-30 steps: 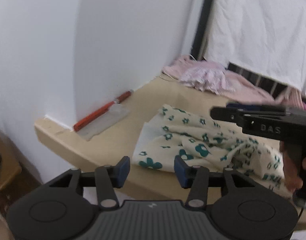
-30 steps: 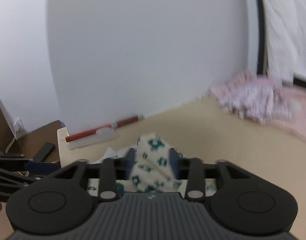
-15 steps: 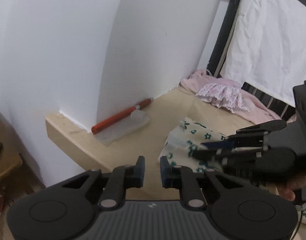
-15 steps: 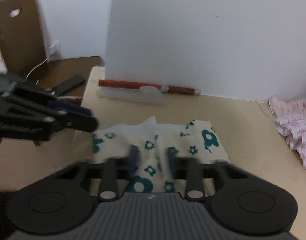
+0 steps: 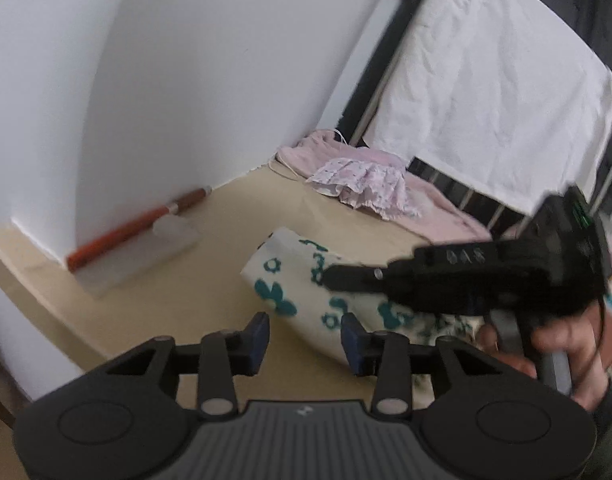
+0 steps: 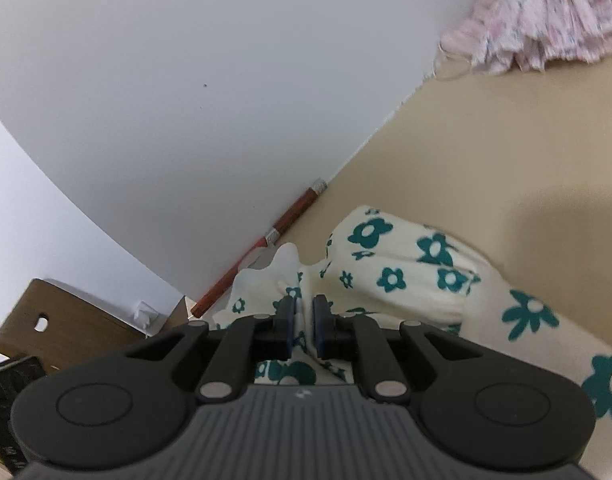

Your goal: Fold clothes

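Note:
A cream garment with teal flowers lies folded on the beige table. My left gripper is open and empty, just short of the garment's near edge. My right gripper is shut on a fold of the flowered garment. In the left wrist view the right gripper reaches in from the right over the cloth, held by a hand.
A red-handled scraper with a clear blade lies along the white wall; it also shows in the right wrist view. A pink garment pile lies at the table's far end by a white sheet. A wooden chair stands beside the table.
My left gripper has opened and come closer to the garment. My right gripper has closed tighter on the cloth and swung round, tilting its view.

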`<state>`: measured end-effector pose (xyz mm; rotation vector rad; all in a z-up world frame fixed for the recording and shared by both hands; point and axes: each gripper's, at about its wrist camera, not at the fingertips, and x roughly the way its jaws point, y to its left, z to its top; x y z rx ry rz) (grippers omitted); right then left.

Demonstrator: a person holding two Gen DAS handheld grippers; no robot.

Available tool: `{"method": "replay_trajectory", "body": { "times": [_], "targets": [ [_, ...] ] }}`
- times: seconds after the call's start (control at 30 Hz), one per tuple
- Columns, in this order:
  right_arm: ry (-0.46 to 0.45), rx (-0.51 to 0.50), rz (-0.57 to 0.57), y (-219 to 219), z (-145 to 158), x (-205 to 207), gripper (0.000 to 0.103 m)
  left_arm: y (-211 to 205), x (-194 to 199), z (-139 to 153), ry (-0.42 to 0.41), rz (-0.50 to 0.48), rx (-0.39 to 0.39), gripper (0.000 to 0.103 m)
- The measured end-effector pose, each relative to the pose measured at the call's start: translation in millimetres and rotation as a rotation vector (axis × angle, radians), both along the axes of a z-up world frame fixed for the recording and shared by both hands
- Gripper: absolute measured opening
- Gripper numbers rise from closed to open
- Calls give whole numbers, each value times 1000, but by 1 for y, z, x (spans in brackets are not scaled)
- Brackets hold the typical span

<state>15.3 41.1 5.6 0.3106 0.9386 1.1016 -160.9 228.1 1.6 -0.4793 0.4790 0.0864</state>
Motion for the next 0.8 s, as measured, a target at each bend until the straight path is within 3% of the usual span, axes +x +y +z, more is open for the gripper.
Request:
{"method": "replay_trajectory", "body": {
  "times": [0.07,0.1,0.13,0.27,0.37,0.47,0.53,0.6,0.7,0.73,0.77,0.8],
  "targets": [
    [31,18,1,-1,-1,0,9,7,8,-5,-5,23,-57,29],
    [42,29,3,-1,-1,-1,9,10,11,-7,-13,32,-79,10],
    [33,31,6,-2,0,-3,9,12,13,-8,-19,43,-93,2],
    [-223,-97,-30,1,23,-33,12,8,14,-6,-31,100,-54,2],
    [-394,-131,-81,-12,40,-62,15,7,17,-5,-20,107,-36,2],
    [-409,-211,-144,-16,34,-66,14,7,30,-5,33,128,-18,2],
    [-365,-278,-139,-8,18,-65,14,6,40,-6,83,132,0,2],
    [-443,-315,-145,-1,9,-79,14,1,47,-4,105,100,56,2],
    [-496,-328,-187,-4,11,-95,15,-4,46,-1,125,93,139,11],
    [-500,-312,-211,-14,18,-101,16,-2,41,2,128,107,142,28],
    [-510,-296,-239,-26,26,-107,23,0,36,5,125,125,150,38],
    [-532,-283,-289,-45,32,-117,40,0,27,10,96,153,171,49]
  ]
}}
